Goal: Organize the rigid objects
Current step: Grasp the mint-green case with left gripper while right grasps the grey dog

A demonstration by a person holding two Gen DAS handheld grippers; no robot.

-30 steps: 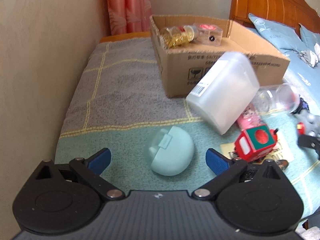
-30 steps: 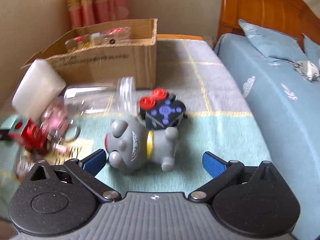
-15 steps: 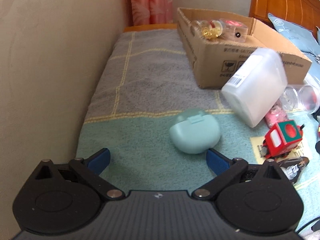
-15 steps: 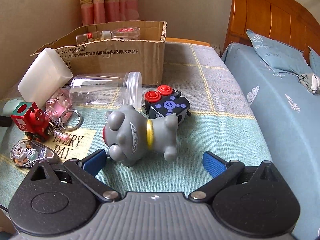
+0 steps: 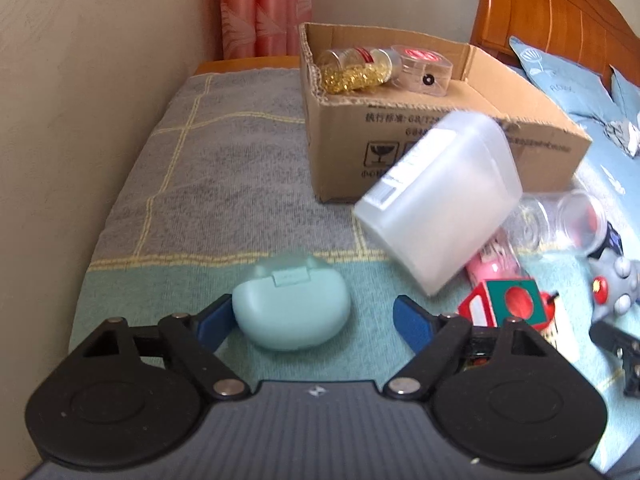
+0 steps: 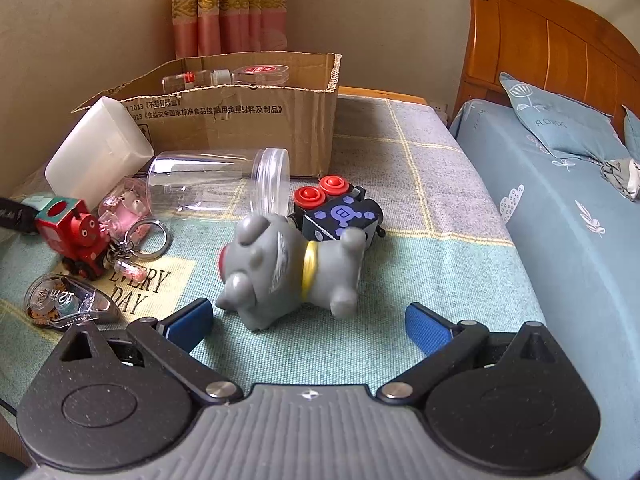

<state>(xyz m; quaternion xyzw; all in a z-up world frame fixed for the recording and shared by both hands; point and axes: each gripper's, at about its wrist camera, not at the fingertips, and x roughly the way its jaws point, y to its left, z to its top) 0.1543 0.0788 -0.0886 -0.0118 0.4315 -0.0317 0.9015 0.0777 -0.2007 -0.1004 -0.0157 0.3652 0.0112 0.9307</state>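
A teal rounded case (image 5: pixel 290 306) lies on the towel between the fingers of my left gripper (image 5: pixel 314 320). Its jaws are closing: the left pad is at the case's side and the right pad still stands apart from it. A grey toy dog (image 6: pixel 288 272) lies on its side just ahead of my right gripper (image 6: pixel 310 325), which is open and holds nothing. The cardboard box (image 5: pixel 440 140) at the back holds a jar of gold bits (image 5: pixel 354 68) and a clear case (image 5: pixel 424 66).
A white translucent container (image 5: pixel 440 204) leans by the box. A clear jar (image 6: pixel 216 184), red train (image 6: pixel 74 236), pink keychain (image 6: pixel 124 208), black cube toy (image 6: pixel 340 208) and tape dispenser (image 6: pixel 68 300) lie around. A wall (image 5: pixel 80 120) stands left and a bed (image 6: pixel 560 200) right.
The left gripper's jaws have narrowed, and the teal case now sits between its fingers instead of ahead of the right one. The right view has steadied with the dog still ahead.
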